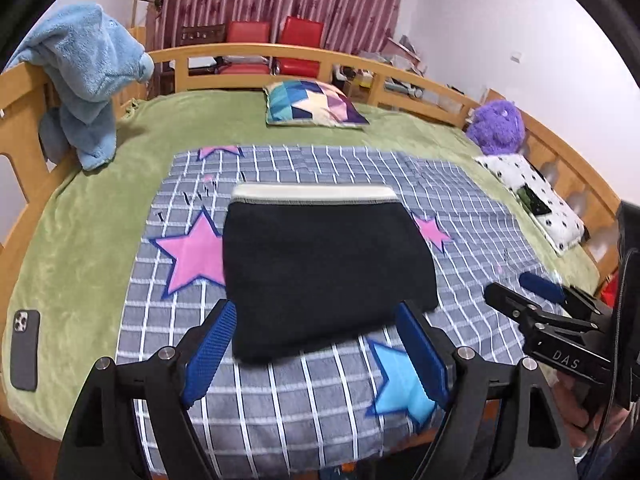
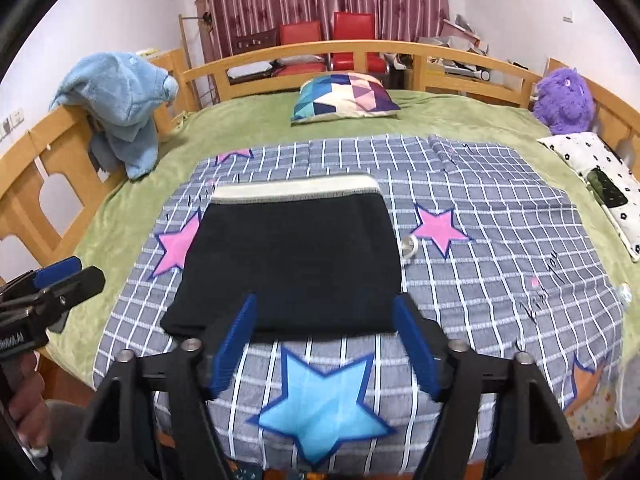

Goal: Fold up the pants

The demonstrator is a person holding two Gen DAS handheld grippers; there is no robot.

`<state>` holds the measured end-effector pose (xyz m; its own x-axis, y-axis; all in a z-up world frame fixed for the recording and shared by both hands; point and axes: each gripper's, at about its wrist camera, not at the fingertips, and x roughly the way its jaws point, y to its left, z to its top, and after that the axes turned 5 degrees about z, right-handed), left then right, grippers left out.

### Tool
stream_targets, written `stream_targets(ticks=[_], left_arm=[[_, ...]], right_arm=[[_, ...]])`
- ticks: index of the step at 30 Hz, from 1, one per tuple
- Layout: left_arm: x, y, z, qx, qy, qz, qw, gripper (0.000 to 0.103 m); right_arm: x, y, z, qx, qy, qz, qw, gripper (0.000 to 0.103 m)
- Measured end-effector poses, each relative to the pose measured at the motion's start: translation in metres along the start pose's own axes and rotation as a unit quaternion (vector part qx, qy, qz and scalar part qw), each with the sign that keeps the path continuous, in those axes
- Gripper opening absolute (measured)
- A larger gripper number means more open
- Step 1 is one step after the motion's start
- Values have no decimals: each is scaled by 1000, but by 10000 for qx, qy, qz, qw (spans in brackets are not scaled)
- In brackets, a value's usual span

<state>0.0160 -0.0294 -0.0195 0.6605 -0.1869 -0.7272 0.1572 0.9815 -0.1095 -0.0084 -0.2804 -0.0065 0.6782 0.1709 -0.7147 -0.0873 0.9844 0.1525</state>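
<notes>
The black pants [image 1: 320,268] lie folded into a compact rectangle on the grey checked blanket [image 1: 280,400], with the cream waistband [image 1: 312,192] at the far edge. They also show in the right wrist view [image 2: 292,264]. My left gripper [image 1: 316,312] is open and empty, held just in front of the near edge of the pants. My right gripper [image 2: 324,308] is open and empty, also just short of the near edge. The right gripper shows at the right of the left wrist view [image 1: 516,288]; the left gripper shows at the left of the right wrist view [image 2: 68,272].
A phone [image 1: 25,350] lies on the green bedspread [image 1: 80,240] at left. A blue plush towel [image 1: 84,80] hangs on the wooden bed rail. A patterned cushion [image 1: 312,104], a purple plush toy [image 1: 498,122] and a spotted pillow [image 1: 532,196] lie further back.
</notes>
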Motion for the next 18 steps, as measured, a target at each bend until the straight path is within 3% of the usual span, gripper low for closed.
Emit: stream_targets(ticks=[2, 10, 12, 18], left_arm=[[-8, -1, -9, -56, 27, 43, 10000, 81], [-29, 0, -27, -26, -178, 654, 9977, 81], [-33, -5, -29, 93, -272, 864, 9958, 81], [-39, -13, -31, 249, -333, 888, 9952, 81]], right_arm=[[0, 6, -8, -101, -114, 32, 9999, 84], [-3, -3, -13, 344, -58, 263, 9990, 84], [-1, -2, -14, 311, 12, 108, 9995, 84], [-5, 3, -17, 109, 76, -254, 9996, 84]])
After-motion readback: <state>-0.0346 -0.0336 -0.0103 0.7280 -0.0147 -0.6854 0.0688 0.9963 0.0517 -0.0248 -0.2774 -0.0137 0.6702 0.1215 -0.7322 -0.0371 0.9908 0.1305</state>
